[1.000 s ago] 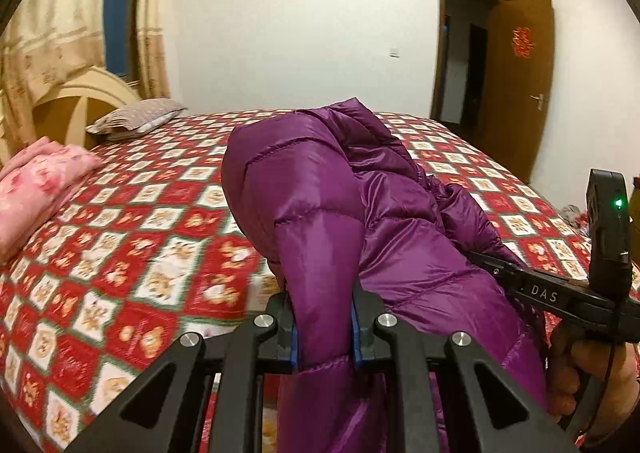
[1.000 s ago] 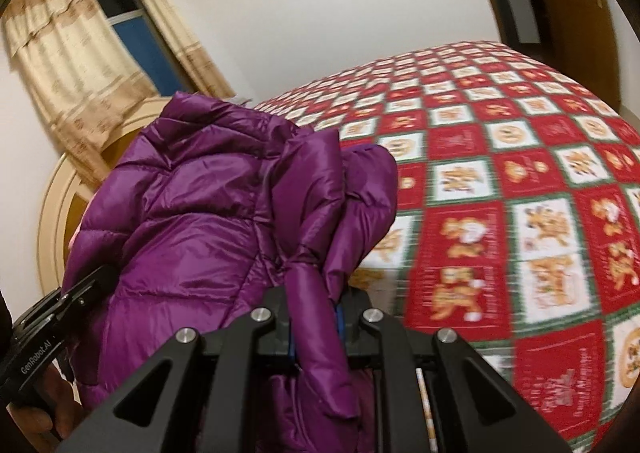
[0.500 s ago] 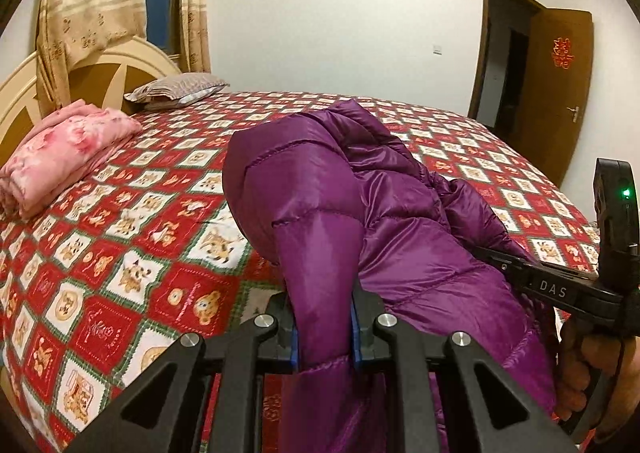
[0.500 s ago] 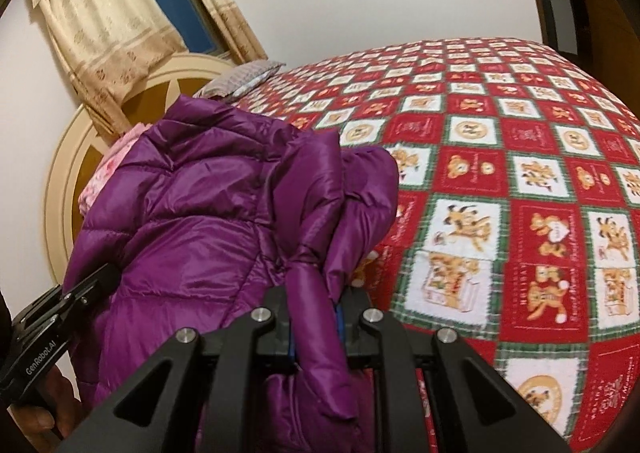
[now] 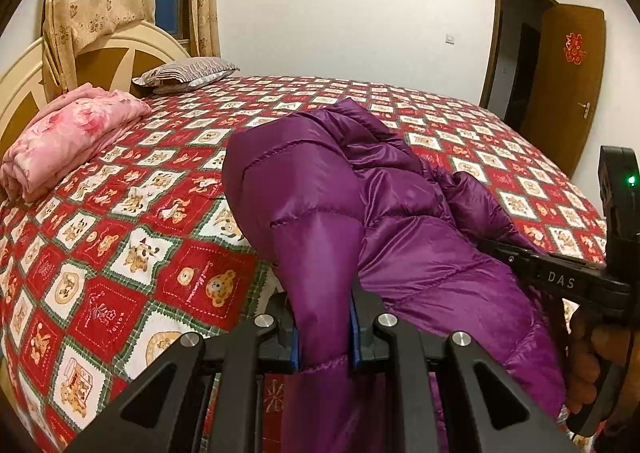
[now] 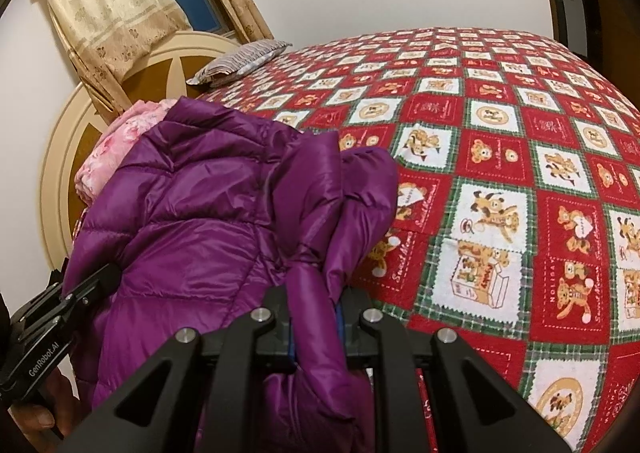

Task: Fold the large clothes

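Readable markings:

1. "DAS" in pale capitals on the black body of the right gripper (image 5: pixel 560 279), seen at the right of the left wrist view.
2. "GenRobot.AI" in white along the black body of the left gripper (image 6: pixel 44 353), at the near left of the right wrist view.
3. Red paper character ornament on the brown door (image 5: pixel 573 49), far right; its form cannot be made out.
4. Bedspread (image 6: pixel 500 141), red and white squares: "HOLIDAY" stitched on a near red square; cursive on other squares resembling "Sweet Home", not certain. Remaining patch lettering too small to read.

Bed (image 5: pixel 120 253) carries pink blanket (image 5: pixel 68 137), pillow (image 5: pixel 188 71), jacket (image 5: pixel 400 213).
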### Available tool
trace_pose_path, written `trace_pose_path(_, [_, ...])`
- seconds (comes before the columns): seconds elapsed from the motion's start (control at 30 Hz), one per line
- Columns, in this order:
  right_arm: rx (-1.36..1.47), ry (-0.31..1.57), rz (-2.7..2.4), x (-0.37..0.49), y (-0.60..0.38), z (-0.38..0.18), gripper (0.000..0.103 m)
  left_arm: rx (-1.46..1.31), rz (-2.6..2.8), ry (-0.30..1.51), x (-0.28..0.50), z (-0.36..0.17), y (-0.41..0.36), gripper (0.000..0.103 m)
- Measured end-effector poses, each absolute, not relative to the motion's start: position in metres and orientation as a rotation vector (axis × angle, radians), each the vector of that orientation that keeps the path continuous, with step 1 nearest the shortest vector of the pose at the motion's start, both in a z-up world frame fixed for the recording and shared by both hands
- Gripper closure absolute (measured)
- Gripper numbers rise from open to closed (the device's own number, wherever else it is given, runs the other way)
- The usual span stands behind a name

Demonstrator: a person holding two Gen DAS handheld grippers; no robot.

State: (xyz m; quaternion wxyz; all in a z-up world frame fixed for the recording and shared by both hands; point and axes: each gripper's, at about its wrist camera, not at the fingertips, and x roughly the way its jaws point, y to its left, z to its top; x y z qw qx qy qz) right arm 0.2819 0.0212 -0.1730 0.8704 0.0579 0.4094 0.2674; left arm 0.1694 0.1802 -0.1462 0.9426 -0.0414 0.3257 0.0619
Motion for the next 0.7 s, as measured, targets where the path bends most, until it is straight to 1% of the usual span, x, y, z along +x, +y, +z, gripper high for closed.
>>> trace_pose_path(0.13, [0.118, 0.874, 0.556, 0.284, 0.025, -0.179, 0.086, -0.083, 0.138, 0.682, 0.172, -0.155, 0.183, 0.080])
trace_pose_path(0.23, [0.112, 0.884, 0.551, 0.286, 0.026, -0.183, 0.086, -0.087, 0.153, 0.703, 0.174, -0.164, 0.186, 0.069])
trace_pose_path(0.37, [0.101, 0.890, 0.545, 0.285, 0.027, -0.189, 0.086, -0.095, 0.165, 0.717, 0.173, -0.173, 0.188, 0.060])
trace_pose_path(0.43, [0.094, 0.893, 0.542, 0.285, 0.029, -0.192, 0.085, -0.096, 0.173, 0.722, 0.174, -0.176, 0.189, 0.052])
trace_pose_path(0.47, [0.094, 0.895, 0.540, 0.285, 0.029, -0.193, 0.085, -0.097, 0.177, 0.723, 0.174, -0.177, 0.189, 0.049])
trace_pose_path(0.5, [0.094, 0.897, 0.538, 0.285, 0.029, -0.194, 0.084, -0.098, 0.185, 0.724, 0.175, -0.178, 0.190, 0.042])
trace_pose_path(0.53, [0.095, 0.901, 0.537, 0.285, 0.029, -0.195, 0.084, -0.094, 0.203, 0.725, 0.175, -0.179, 0.192, 0.032])
trace_pose_path(0.57, [0.097, 0.904, 0.536, 0.286, 0.029, -0.196, 0.083, -0.091, 0.220, 0.726, 0.176, -0.180, 0.193, 0.027])
trace_pose_path(0.6, [0.099, 0.908, 0.535, 0.286, 0.029, -0.197, 0.082, -0.092, 0.237, 0.725, 0.177, -0.180, 0.195, 0.020])
trace_pose_path(0.63, [0.102, 0.912, 0.531, 0.287, 0.028, -0.199, 0.080, -0.102, 0.246, 0.727, 0.177, -0.182, 0.198, 0.015])
trace_pose_path(0.7, [0.110, 0.917, 0.525, 0.288, 0.027, -0.201, 0.077, -0.128, 0.249, 0.734, 0.178, -0.186, 0.204, 0.011])
